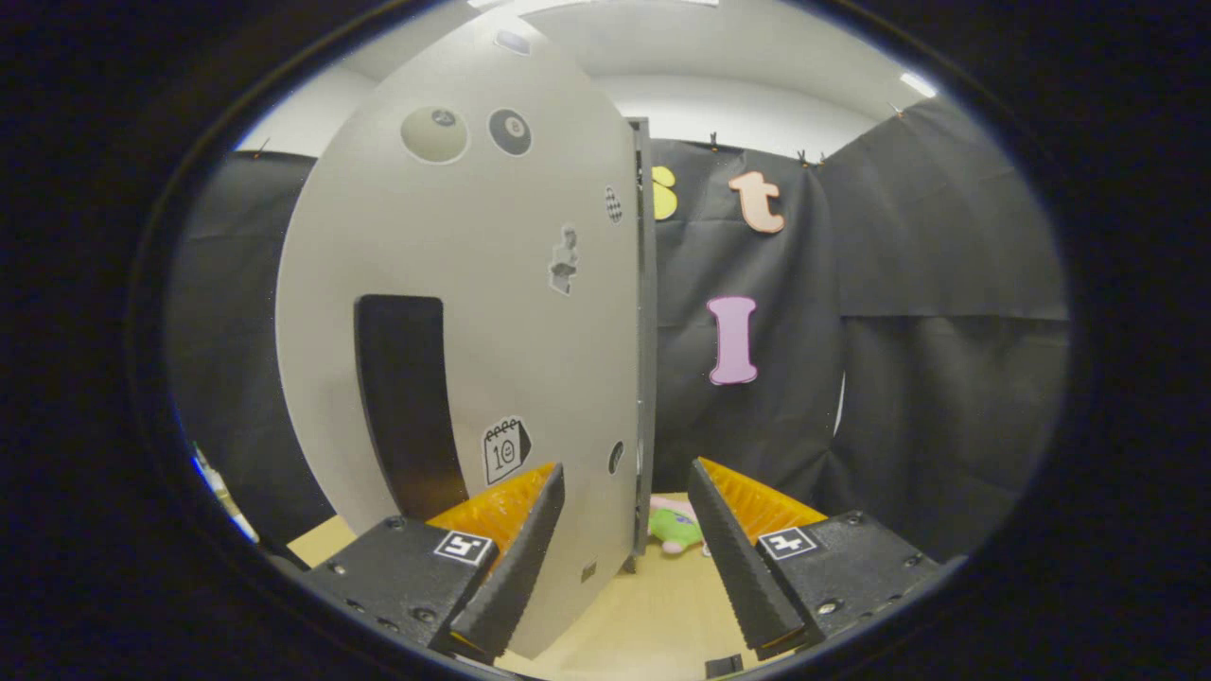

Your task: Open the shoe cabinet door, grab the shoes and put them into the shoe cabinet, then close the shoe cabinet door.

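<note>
Gripper view: the tool (624, 558) has its two fingers apart, nothing clamped between them; the gap straddles the free vertical edge of the pale grey flat-panel shoe cabinet door (454, 322), which stands upright and carries small stickers and a dark tall rectangular cut-out handle (402, 397) at about 9 o'clock from the tool. The left finger (516, 553) lies in front of the door's face, the right finger (733, 558) on the far side of the edge; whether either touches the panel cannot be told. Judgement: this straddle suits swinging the door by its edge, so the step in hand is probably a door move, though whether opening or closing cannot be read from this one frame. The door's dark edge strip (646, 340) runs up toward 12 o'clock. Beyond the fingers, low behind the door edge, a small pink-and-green soft shoe-like object (674, 525) lies on the light wooden surface (653, 605); it is partly hidden by the door and too small to confirm as a shoe. The cabinet body and interior are hidden behind the panel. At about 8 o'clock a small pale item (219, 492) is cut off, unidentifiable. Black cloth booth wall (927, 312) fills the background.
</note>
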A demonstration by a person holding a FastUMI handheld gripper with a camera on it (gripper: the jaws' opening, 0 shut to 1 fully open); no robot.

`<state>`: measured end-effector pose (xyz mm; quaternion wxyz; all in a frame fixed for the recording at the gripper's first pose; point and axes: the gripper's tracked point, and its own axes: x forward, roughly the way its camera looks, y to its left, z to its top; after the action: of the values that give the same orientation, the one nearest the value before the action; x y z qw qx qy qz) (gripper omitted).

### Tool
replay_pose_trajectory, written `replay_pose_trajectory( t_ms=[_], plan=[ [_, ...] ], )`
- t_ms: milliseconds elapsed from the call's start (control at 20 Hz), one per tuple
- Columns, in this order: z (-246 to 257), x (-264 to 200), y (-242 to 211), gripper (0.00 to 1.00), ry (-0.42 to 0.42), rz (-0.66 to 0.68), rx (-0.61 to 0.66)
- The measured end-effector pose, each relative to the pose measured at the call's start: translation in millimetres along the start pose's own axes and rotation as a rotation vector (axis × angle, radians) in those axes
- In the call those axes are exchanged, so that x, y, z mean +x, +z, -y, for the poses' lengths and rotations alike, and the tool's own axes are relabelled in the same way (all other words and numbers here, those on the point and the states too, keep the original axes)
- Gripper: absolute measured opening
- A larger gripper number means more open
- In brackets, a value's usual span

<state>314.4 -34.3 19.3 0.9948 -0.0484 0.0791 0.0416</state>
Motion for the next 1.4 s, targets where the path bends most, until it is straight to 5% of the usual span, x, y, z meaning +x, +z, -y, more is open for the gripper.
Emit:
replay_pose_trajectory(
  t_ms=[350, 900, 1400],
  plan=[
    [-53.2, 11.2, 16.5, 0.91, 0.058, 0.04, 0.01],
    [-111.5, 23.3, -27.5, 0.98, 0.22, -0.087, 0.04],
    [-117.0, -41.0, -44.4, 0.97, 0.243, -0.064, 0.092]
  ],
)
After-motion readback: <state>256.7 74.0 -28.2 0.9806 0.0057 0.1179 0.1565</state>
